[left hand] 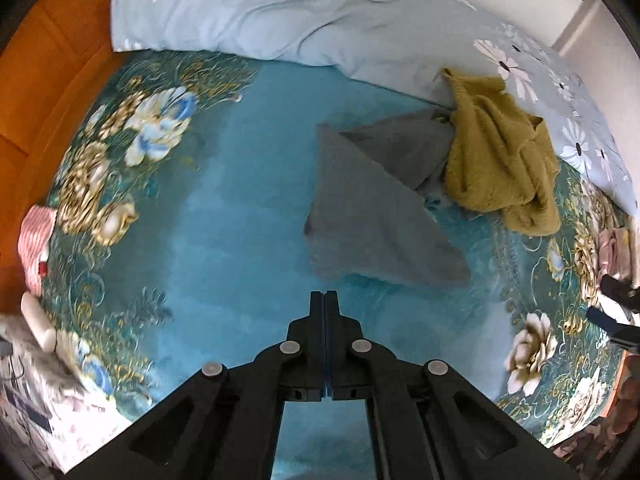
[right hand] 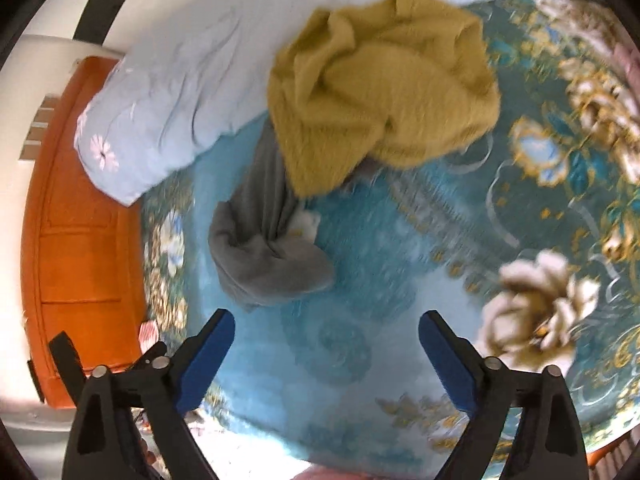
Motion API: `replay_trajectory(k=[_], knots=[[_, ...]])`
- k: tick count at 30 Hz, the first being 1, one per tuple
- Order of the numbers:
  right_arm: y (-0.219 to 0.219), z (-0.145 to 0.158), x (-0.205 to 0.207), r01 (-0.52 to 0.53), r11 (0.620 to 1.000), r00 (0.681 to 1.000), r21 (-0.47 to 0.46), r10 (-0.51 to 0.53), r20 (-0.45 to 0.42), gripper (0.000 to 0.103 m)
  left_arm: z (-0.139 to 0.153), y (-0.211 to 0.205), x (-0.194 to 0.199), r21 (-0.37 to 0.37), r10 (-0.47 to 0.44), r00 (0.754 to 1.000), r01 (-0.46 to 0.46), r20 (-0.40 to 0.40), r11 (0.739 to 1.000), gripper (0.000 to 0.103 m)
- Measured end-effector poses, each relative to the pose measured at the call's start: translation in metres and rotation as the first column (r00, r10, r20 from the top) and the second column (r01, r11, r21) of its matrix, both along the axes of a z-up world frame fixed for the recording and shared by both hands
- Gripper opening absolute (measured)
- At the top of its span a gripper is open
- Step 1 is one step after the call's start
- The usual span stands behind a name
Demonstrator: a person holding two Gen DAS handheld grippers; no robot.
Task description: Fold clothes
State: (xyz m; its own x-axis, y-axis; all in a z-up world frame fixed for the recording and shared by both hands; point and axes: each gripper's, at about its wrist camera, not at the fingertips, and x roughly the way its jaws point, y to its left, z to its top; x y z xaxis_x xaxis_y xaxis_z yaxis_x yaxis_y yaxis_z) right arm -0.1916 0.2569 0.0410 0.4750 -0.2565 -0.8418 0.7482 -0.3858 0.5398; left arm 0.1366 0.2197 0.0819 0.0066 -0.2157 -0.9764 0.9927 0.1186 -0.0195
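A grey garment [left hand: 372,208] lies partly folded on the teal floral bedspread [left hand: 224,216], with a crumpled mustard knit garment [left hand: 500,152] lying over its far right end. My left gripper [left hand: 325,300] is shut and empty, just in front of the grey garment's near edge. In the right wrist view the grey garment [right hand: 264,256] lies bunched ahead and left, the mustard garment [right hand: 380,88] beyond it. My right gripper [right hand: 326,328] is open and empty above the bedspread [right hand: 380,264], short of both garments.
A light blue floral duvet [left hand: 320,20] lies along the far side of the bed. An orange wooden headboard [left hand: 48,64] stands at the left. Small items [left hand: 36,240] sit at the bed's left edge. My right gripper shows at the far right of the left wrist view [left hand: 616,312].
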Motion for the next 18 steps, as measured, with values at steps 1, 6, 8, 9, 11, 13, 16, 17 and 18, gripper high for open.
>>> replay_trajectory(k=[1,6,8,9,11,13,16,17,18], knots=[[0.001,-0.006,0.004,-0.001,1.000,1.000,0.010,0.001,0.021,0.092,0.002,0.003,0.003,-0.004,0.015,1.000,-0.015,-0.010,1.000,0.000],[-0.002,-0.030,0.027,0.008,1.000,0.992,0.017,-0.010,0.128,0.091,0.008,0.013,0.030,-0.015,0.112,0.991,-0.114,-0.079,0.993,0.000],[-0.007,-0.038,0.036,0.008,1.000,0.986,0.016,-0.011,0.166,0.090,0.012,0.014,0.050,-0.035,0.208,0.965,-0.216,-0.157,0.976,0.000],[-0.010,-0.042,0.041,0.006,1.000,0.984,0.018,-0.009,0.176,0.090,0.015,0.015,0.060,-0.039,0.264,0.944,-0.276,-0.196,0.960,0.002],[-0.018,-0.046,0.055,-0.024,1.000,0.986,0.016,0.021,0.163,0.091,0.021,0.016,0.078,-0.042,0.359,0.892,-0.384,-0.274,0.922,0.024],[-0.025,-0.050,0.070,-0.067,0.998,0.987,0.012,0.064,0.145,0.091,0.027,0.018,0.094,-0.045,0.418,0.843,-0.459,-0.340,0.887,0.037],[-0.026,-0.068,0.086,-0.077,0.996,0.985,0.048,0.068,0.160,0.091,0.029,0.023,0.107,-0.031,0.445,0.814,-0.490,-0.374,0.871,0.042],[-0.024,-0.076,0.088,-0.054,0.996,0.982,0.072,0.040,0.183,0.091,0.028,0.025,0.111,-0.023,0.449,0.809,-0.494,-0.380,0.869,0.042],[-0.022,-0.084,0.090,-0.031,0.995,0.979,0.096,0.011,0.206,0.091,0.028,0.028,0.115,-0.016,0.454,0.803,-0.498,-0.385,0.867,0.042]])
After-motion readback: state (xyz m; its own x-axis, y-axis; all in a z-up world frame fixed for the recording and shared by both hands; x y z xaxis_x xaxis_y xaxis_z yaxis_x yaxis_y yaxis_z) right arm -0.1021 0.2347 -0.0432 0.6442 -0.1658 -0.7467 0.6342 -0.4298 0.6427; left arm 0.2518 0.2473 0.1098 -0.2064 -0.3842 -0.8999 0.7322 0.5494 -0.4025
